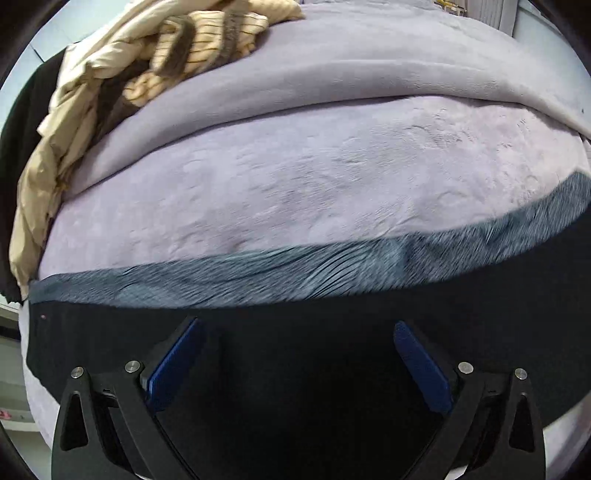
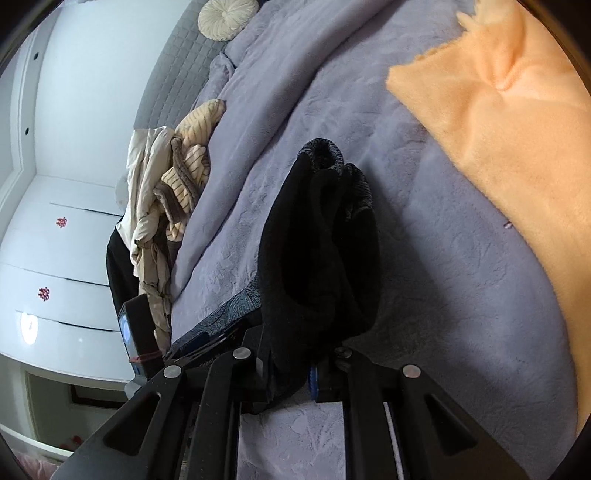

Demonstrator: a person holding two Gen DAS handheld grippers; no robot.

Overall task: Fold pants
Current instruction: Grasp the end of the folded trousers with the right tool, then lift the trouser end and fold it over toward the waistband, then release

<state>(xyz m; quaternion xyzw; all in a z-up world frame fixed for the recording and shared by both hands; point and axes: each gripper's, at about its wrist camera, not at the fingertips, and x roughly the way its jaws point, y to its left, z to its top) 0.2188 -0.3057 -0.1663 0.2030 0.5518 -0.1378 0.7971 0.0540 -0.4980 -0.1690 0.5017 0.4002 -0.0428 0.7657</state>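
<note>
Black pants [image 1: 295, 332] with a grey ribbed waistband lie flat on the lilac bed cover [image 1: 295, 184] in the left wrist view. My left gripper [image 1: 297, 332] is open just above the black cloth, with blue pads [image 1: 173, 365] spread wide and nothing between them. In the right wrist view my right gripper [image 2: 291, 365] is shut on a bunched part of the black pants [image 2: 321, 251]. The cloth stands up from the fingers, with grey ribbed cuffs at its far end. The other gripper's body [image 2: 136, 332] shows at the left.
A heap of cream and striped clothes [image 1: 110, 92] lies at the bed's far left, also in the right wrist view [image 2: 173, 184]. An orange blanket [image 2: 517, 147] covers the bed's right side. A round cushion [image 2: 227, 16] sits by the grey headboard. White cupboards [image 2: 55, 258] stand beyond the bed.
</note>
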